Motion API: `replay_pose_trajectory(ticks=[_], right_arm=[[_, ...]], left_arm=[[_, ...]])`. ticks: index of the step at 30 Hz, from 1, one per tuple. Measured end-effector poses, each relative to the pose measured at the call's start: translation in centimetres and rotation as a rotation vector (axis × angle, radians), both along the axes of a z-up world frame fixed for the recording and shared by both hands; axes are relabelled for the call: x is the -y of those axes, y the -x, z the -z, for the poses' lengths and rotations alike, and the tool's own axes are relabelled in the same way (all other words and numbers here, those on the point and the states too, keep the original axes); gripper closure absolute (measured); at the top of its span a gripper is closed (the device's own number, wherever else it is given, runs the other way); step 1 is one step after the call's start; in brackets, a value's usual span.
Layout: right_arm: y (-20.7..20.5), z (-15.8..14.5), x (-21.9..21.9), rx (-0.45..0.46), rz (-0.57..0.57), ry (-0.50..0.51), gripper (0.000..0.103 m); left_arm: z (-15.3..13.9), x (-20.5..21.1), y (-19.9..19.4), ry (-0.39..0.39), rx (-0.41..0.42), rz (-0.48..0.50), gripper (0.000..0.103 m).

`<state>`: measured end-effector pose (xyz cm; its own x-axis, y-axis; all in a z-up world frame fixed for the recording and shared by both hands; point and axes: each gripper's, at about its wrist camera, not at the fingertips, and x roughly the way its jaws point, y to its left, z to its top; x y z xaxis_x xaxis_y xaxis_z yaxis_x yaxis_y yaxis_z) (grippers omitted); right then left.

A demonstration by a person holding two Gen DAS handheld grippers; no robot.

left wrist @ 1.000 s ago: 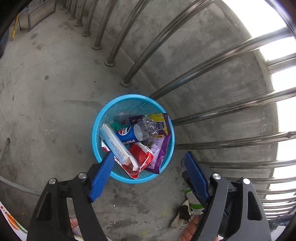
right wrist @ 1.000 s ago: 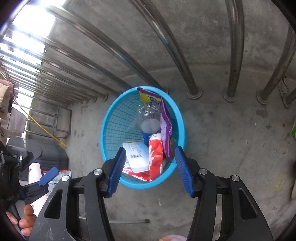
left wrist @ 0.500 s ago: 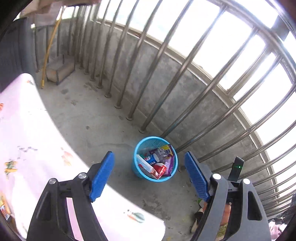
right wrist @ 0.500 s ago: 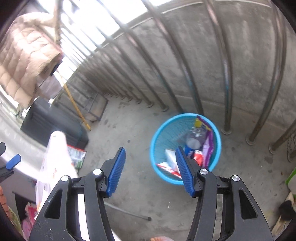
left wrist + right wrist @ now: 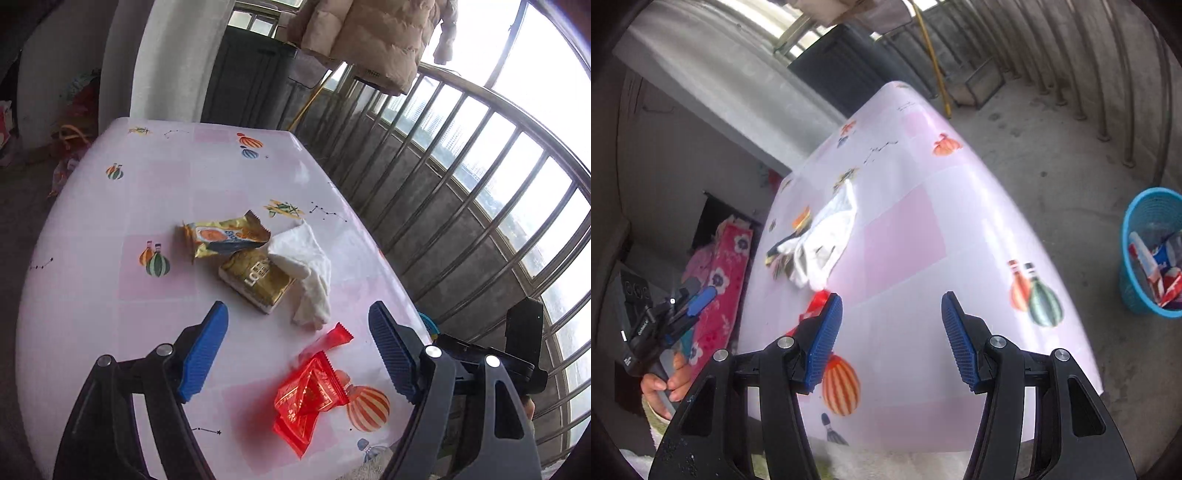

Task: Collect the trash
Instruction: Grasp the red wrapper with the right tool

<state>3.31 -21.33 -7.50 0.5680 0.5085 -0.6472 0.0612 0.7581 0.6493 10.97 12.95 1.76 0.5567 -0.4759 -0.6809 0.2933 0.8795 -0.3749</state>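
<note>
- Crumpled red plastic wrappers (image 5: pixel 310 395) lie on the near part of the pink balloon-print table (image 5: pixel 147 206).
- Farther in: gold foil packet (image 5: pixel 255 280), orange-gold snack bag (image 5: pixel 225 236), white crumpled tissue (image 5: pixel 306 266), all touching.
- Left gripper (image 5: pixel 297 350) hovers above the red wrappers, jaws apart, empty.
- Right gripper (image 5: pixel 890 339): jaws apart, empty.
- Blue mesh plastic bin (image 5: pixel 1145 251) of trash stands on the floor, right of the table.

You stand on a balcony with a bare concrete floor (image 5: pixel 1052 155). The counter (image 5: pixel 155 206), under a pink balloon-print cloth, sits beside a steel railing (image 5: pixel 461 192); daylight floods through it. Beyond the counter, a beige padded jacket (image 5: pixel 369 33) hangs above a dark cabinet (image 5: pixel 247 81).
</note>
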Motion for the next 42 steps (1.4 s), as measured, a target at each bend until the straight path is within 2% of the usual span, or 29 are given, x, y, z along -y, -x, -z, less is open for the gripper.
replay_pose_trajectory(ticks=[6,13,15,19,25,31,36,39,40,42], right_arm=[[-0.9,0.2,-6.3,-0.094,-0.154,-0.037,0.055],[-0.9,0.8,-8.6,-0.169,-0.18,-0.084,0.064],[-0.8,1.2,-9.1,-0.192,-0.183,-0.093,0.067],[-1.1,1.7,-9.7,-0.229,-0.186,-0.115,0.071],[-1.6,1.8,-9.5,-0.246,-0.17,-0.169,0.075],[-1.8,1.5,-9.6,-0.227,-0.17,-0.205,0.075],[-2.1,1.3,-10.0,-0.193,-0.162,-0.18,0.076],[-2.3,1.4,-10.2,-0.176,-0.153,-0.159,0.084],[-2.3,1.6,-10.2,-0.177,-0.152,-0.16,0.09],[-2.2,1.6,-10.3,-0.17,-0.147,-0.158,0.092]], left_arm=[[4.2,-1.4,3.4,0.141,-0.076,-0.007,0.049],[6.8,-0.4,3.8,0.201,-0.134,0.044,0.065],[7.6,-0.4,3.6,0.189,-0.152,0.043,0.07],[9.0,-0.3,3.4,0.115,-0.162,0.032,0.079],[9.7,0.6,3.6,0.046,-0.163,0.047,0.085],[9.7,1.1,3.7,0.021,-0.149,0.062,0.087],[9.8,1.0,3.6,0.021,-0.147,0.068,0.088],[9.8,1.1,3.5,0.02,-0.146,0.071,0.089],[9.8,1.2,3.5,0.02,-0.146,0.072,0.089],[9.8,1.2,3.5,0.02,-0.142,0.077,0.089]])
